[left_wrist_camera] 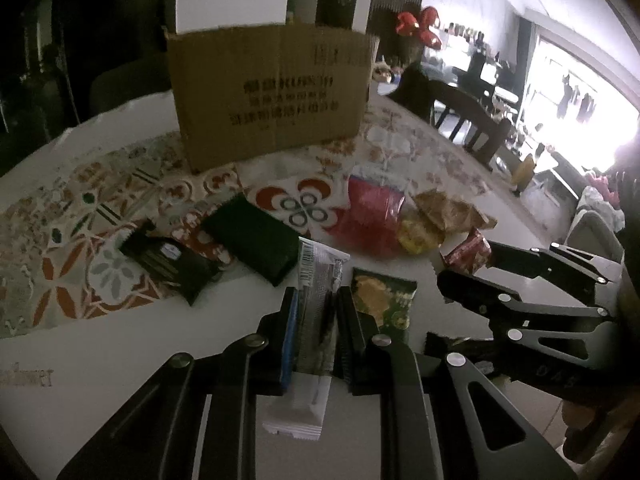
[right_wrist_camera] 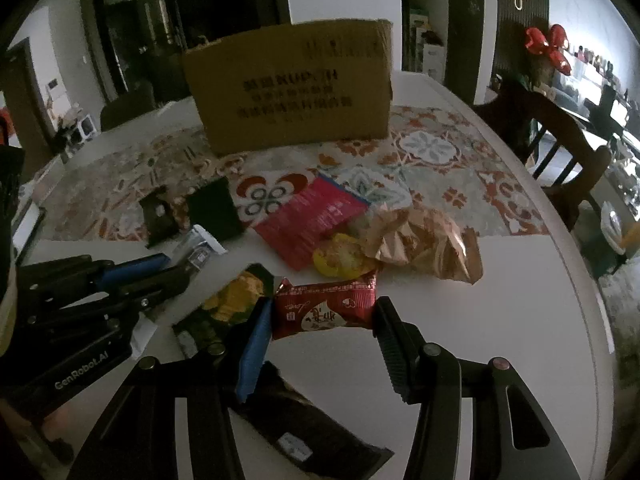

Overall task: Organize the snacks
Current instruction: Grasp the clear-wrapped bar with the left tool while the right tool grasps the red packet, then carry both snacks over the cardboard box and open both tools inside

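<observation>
In the left wrist view my left gripper (left_wrist_camera: 318, 314) is shut on a long white and silver snack bar (left_wrist_camera: 320, 276), which runs lengthwise between the jaws. My right gripper (right_wrist_camera: 320, 320) is shut on a red snack packet (right_wrist_camera: 324, 308), with the blue pad at its left end and the black finger at its right end. Both grippers hang side by side over the white table (right_wrist_camera: 500, 300). The right gripper (left_wrist_camera: 464, 270) shows at the right of the left wrist view. A brown cardboard box (right_wrist_camera: 292, 84) stands beyond the snacks.
Loose on the table lie a green and yellow packet (right_wrist_camera: 228, 300), a pink bag (right_wrist_camera: 316, 216), a golden bag (right_wrist_camera: 428, 244), a yellow packet (right_wrist_camera: 340, 258), two dark packets (left_wrist_camera: 252, 236) (left_wrist_camera: 168, 264) and a dark brown one (right_wrist_camera: 312, 424). A wooden chair (right_wrist_camera: 560, 140) stands at the right.
</observation>
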Action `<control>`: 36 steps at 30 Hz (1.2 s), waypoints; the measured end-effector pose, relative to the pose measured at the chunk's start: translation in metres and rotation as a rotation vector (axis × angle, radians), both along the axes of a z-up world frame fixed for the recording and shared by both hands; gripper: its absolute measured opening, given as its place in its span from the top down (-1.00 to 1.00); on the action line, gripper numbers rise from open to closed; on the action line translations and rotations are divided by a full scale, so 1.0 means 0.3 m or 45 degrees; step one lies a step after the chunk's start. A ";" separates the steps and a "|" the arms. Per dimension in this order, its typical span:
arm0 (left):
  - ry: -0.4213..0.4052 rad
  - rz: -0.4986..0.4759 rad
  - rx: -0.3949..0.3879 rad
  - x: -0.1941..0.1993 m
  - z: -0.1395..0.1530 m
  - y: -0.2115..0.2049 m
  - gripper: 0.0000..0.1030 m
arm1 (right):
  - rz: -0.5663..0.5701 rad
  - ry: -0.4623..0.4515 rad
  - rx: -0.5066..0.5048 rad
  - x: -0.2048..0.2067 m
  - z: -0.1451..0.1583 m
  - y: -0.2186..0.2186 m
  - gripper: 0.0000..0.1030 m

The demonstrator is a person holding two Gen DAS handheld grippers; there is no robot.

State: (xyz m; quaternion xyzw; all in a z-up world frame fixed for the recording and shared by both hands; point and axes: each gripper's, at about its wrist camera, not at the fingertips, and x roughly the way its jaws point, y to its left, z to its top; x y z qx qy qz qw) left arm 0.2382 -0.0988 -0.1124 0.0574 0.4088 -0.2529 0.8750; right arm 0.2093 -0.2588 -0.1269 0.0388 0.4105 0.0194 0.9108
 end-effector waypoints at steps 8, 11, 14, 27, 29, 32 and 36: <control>-0.171 0.039 -0.076 -0.049 0.144 0.029 0.63 | 0.018 -0.114 0.020 -0.031 0.102 0.008 -0.02; -0.232 0.056 -0.104 -0.056 0.194 0.038 0.63 | 0.020 -0.167 0.022 -0.034 0.144 0.009 -0.02; -0.287 0.068 -0.125 -0.056 0.238 0.042 0.63 | 0.024 -0.224 0.028 -0.031 0.188 0.009 -0.02; -0.478 0.114 -0.198 0.018 0.393 0.054 0.63 | 0.072 -0.414 0.059 0.051 0.350 0.005 -0.02; -0.502 0.119 -0.204 0.040 0.414 0.055 0.63 | 0.076 -0.435 0.058 0.071 0.367 0.005 -0.02; -0.528 0.119 -0.207 0.074 0.439 0.047 0.63 | 0.079 -0.472 0.053 0.110 0.398 -0.001 -0.02; -0.559 0.109 -0.222 0.120 0.478 0.035 0.63 | 0.096 -0.508 0.069 0.167 0.436 -0.009 -0.02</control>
